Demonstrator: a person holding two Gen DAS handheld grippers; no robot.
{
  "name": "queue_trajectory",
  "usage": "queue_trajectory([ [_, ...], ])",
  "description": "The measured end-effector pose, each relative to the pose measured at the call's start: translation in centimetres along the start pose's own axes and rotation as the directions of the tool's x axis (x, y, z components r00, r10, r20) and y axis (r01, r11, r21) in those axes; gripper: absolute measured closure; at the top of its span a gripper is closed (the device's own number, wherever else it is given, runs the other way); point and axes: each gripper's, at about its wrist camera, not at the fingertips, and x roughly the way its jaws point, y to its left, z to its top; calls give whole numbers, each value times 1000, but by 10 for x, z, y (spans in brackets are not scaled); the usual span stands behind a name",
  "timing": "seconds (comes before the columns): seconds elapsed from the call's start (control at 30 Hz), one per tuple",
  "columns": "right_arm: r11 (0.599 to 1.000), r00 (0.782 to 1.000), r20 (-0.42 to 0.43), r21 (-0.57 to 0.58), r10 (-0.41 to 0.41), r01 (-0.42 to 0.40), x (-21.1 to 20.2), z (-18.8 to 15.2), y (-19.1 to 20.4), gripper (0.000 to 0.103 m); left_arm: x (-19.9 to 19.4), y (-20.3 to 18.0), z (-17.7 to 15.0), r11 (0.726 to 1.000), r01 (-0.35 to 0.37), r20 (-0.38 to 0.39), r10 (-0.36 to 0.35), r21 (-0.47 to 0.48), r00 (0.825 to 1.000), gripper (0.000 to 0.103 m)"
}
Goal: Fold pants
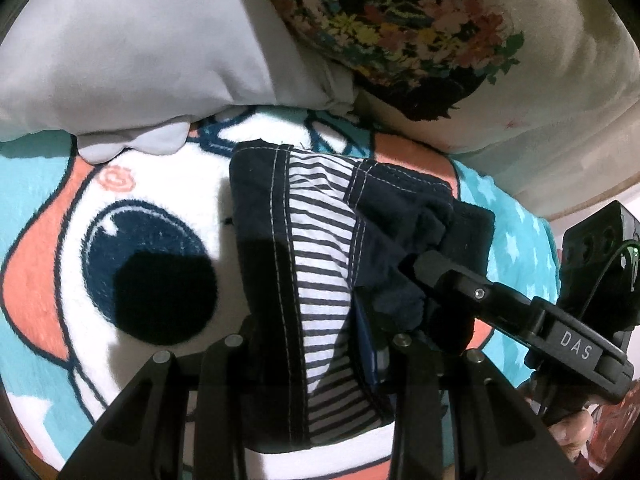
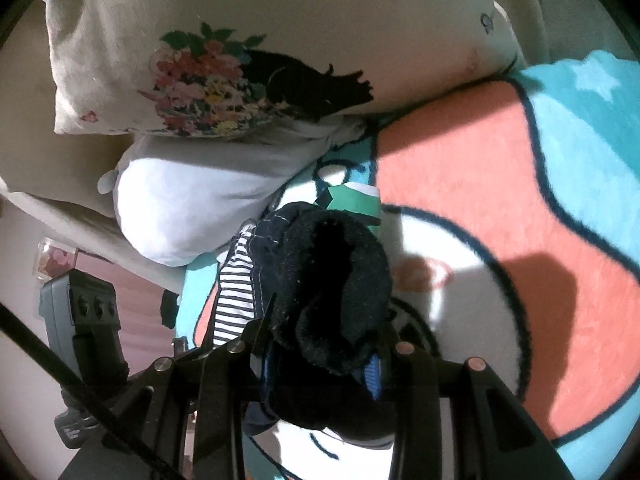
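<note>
Gripping the dark pants between closed fingers, the left gripper holds their striped-lined waistband straight ahead of it, over the cartoon blanket. The right gripper pinches bunched navy cloth; pillows lie beyond.

Hard light is falling from above, throwing sharp dark shadows across the blanket. Both fisheye views are bending strongly, darkening at the rims and blurring slightly.
</note>
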Motion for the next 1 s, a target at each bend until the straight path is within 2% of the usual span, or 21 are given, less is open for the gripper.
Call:
queue_trajectory([
  [0.4, 995, 993, 70, 26, -95, 94, -1, -1, 0, 65, 13, -12, 8, 995, -7, -6, 7, 100, 1000, 70],
  [0.67, 988, 986, 63, 38, -155, 152, 4, -1, -14, 65, 22, -22, 5, 983, -61, 15, 59, 171, 998, 69],
  [0.9, 985, 984, 56, 36, -168, 166, 7, -2, -18, 64, 25, -23, 2, 981, -72, 22, 69, 178, 997, 68],
  [1.0, 985, 983, 61, 38, -171, 169, 6, -1, -18, 59, 25, -23, 2, 983, -76, 23, 74, 167, 997, 64],
])
